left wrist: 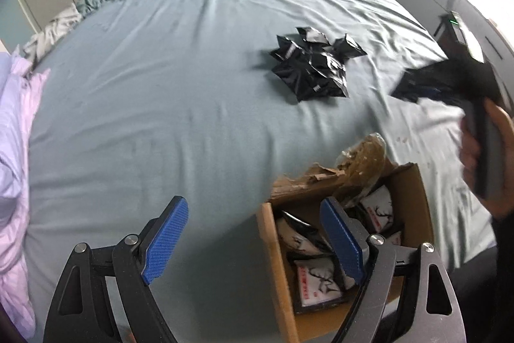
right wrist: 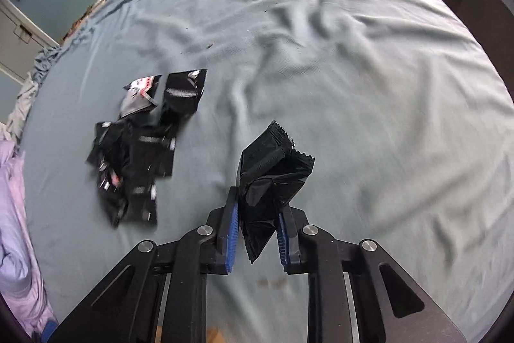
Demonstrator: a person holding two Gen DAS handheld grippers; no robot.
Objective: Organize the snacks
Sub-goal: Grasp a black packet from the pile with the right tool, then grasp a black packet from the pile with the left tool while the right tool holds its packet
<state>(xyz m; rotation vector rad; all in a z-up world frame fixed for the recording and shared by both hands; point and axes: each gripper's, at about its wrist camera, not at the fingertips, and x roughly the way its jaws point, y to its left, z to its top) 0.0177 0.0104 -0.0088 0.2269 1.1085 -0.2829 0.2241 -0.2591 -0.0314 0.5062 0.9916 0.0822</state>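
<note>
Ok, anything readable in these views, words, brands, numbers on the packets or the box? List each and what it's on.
None can be quoted.
White packets in the cardboard box: red lettering beside a black antler drawing, too blurred to read.
Pile of black packets on the bed sheet: white barcode-like strips and red-white print, too small to read.
Black packets pinched in the right gripper: no print shows.
Cardboard box: no markings visible.

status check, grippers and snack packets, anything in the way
Right gripper shut on black snack packet. Left gripper open, empty, over cardboard box. Packet pile on bed sheet. Nothing in the way.
</note>
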